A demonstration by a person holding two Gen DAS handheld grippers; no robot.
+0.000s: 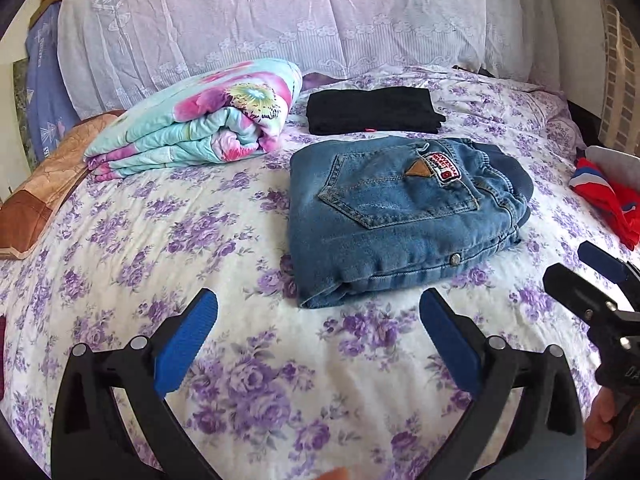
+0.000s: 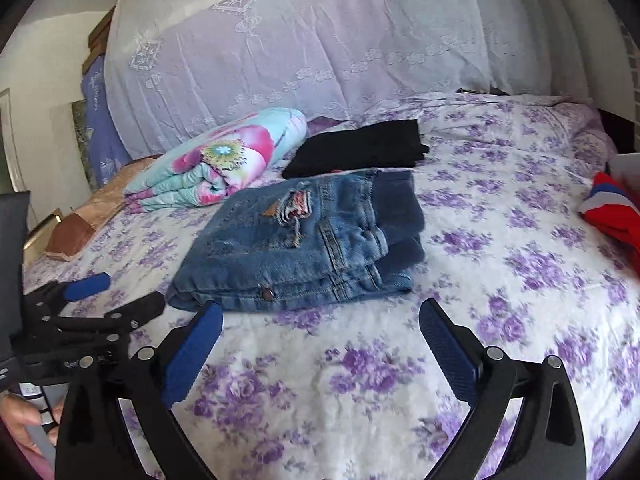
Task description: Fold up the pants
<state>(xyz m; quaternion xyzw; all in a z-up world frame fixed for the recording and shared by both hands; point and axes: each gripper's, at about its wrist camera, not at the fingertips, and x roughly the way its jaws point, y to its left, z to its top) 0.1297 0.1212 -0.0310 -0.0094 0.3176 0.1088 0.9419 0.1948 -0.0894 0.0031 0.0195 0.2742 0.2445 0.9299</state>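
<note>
We hold both grippers low over the bed with its purple-flowered white sheet (image 1: 120,240), pointed toward the headboard end and short of the clothing. The left gripper (image 1: 318,344) sits in front of the near left corner of the folded blue denim pants (image 1: 400,220), and the right gripper (image 2: 320,344) sits in front of their near right side, the two side by side — each shows at the edge of the other's view.

The pants lie folded into a compact, thick rectangle in the middle of the bed, back pocket and a small brown-and-red patch facing up, a metal rivet on the near edge, the darker waistband at the right.

Both grippers stand wide apart, blue pads (image 1: 186,346) holding nothing and touching nothing — only bare sheet between them.

Behind the pants lies a folded black garment (image 1: 372,110); to its left, a rolled turquoise-and-pink floral quilt (image 1: 200,120).
</note>
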